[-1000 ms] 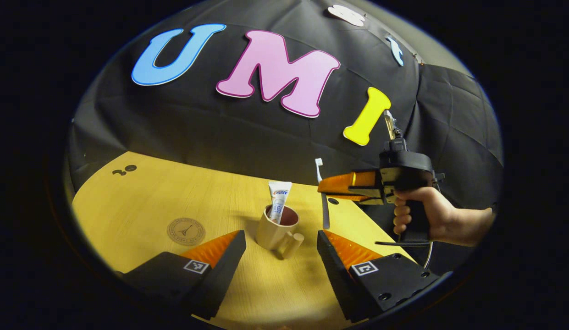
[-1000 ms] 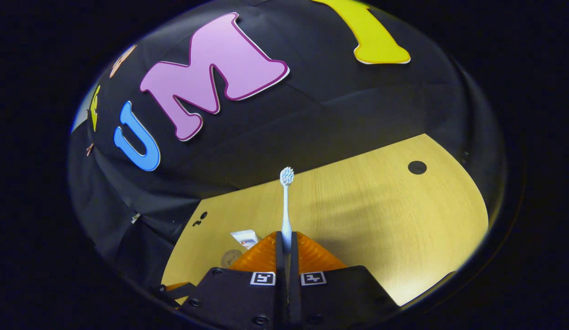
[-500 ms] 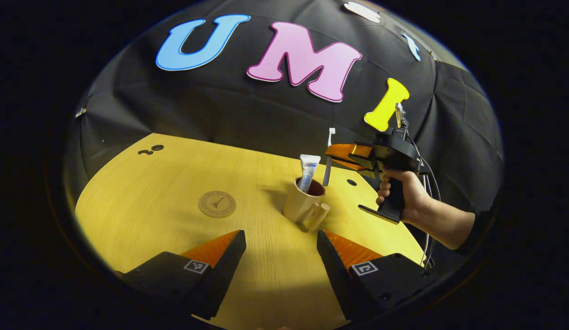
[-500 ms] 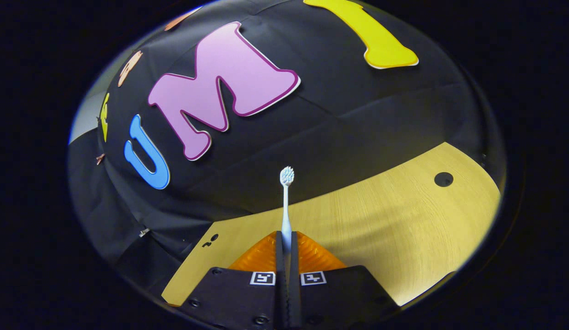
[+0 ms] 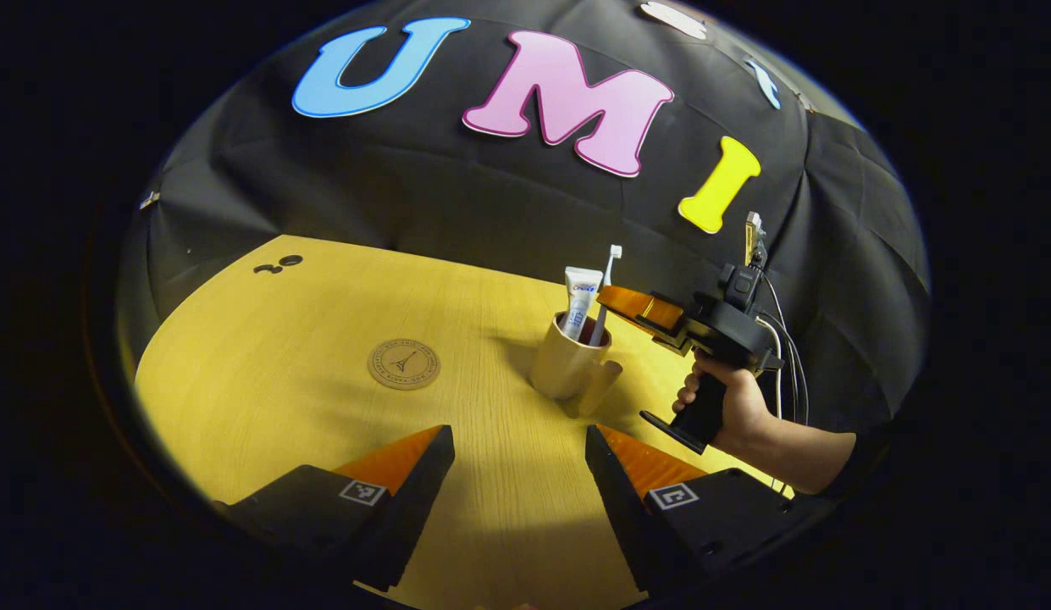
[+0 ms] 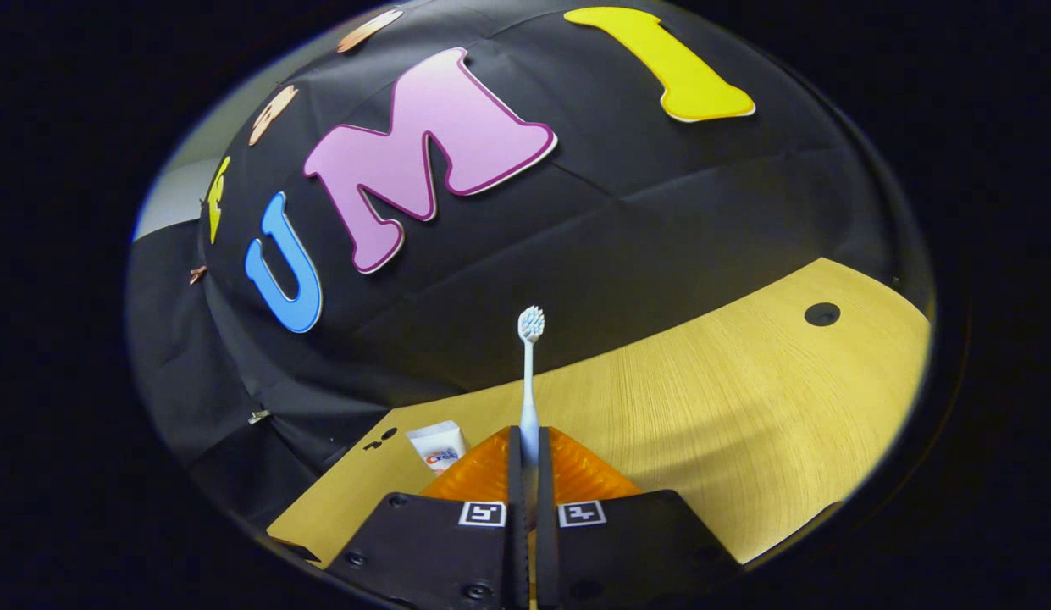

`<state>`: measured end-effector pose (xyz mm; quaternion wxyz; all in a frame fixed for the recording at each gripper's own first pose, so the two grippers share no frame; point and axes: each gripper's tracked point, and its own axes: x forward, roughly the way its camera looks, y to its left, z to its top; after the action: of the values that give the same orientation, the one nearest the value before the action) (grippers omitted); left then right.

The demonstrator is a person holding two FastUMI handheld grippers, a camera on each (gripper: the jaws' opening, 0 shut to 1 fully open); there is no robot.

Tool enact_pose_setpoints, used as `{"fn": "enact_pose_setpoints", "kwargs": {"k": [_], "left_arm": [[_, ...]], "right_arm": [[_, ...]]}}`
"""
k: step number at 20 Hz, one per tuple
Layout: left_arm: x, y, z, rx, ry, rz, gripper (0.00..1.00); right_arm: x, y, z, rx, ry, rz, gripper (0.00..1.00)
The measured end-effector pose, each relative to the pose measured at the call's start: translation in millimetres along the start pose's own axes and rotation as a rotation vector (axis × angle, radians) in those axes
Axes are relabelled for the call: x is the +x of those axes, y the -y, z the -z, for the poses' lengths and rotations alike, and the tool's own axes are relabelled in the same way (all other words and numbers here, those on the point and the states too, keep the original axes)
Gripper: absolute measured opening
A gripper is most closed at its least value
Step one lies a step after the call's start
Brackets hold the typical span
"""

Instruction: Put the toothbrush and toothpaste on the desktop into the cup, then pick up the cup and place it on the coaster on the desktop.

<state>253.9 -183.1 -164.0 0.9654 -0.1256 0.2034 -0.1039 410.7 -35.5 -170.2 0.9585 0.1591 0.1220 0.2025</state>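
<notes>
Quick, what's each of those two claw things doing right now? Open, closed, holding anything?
Left gripper: open, holding nothing, hovering over the desktop.
Right gripper: closed on the toothbrush, whose lower end sits in the cup beside the toothpaste.

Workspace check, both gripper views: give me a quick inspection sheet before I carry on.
Surface: wooden desktop, holes near its edges.
Job's things: toothpaste upright in cup; toothbrush with lower end in the cup, head up; coaster bare, apart from the cup.
Clutter: nothing seen.
Grippers: right claw shut on the toothbrush, held by a hand; left claw open, holding nothing.
Cables: wires behind the right gripper.
Surroundings: black cloth wall.
</notes>
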Motion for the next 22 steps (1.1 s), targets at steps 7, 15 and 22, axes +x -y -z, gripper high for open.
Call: {"fn": "enact_pose_setpoints", "kwargs": {"k": [7, 15, 22], "left_arm": [[4.4, 6.7, 2.0, 0.007, -0.005, 0.02, 0.97], [-23.2, -12.0, 6.9, -0.004, 0.006, -0.071, 0.97], [-52.2, -40.9, 14.7, -0.054, 0.011, -0.174, 0.97]], "right_arm": [[-27.7, -10.1, 13.7, -0.08, -0.048, -0.014, 0.61], [-51.7, -25.8, 9.5, -0.11, -0.182, 0.029, 0.98], [-54.7, -33.4, -5.4, -0.18, -0.299, 0.06, 0.98]]}}
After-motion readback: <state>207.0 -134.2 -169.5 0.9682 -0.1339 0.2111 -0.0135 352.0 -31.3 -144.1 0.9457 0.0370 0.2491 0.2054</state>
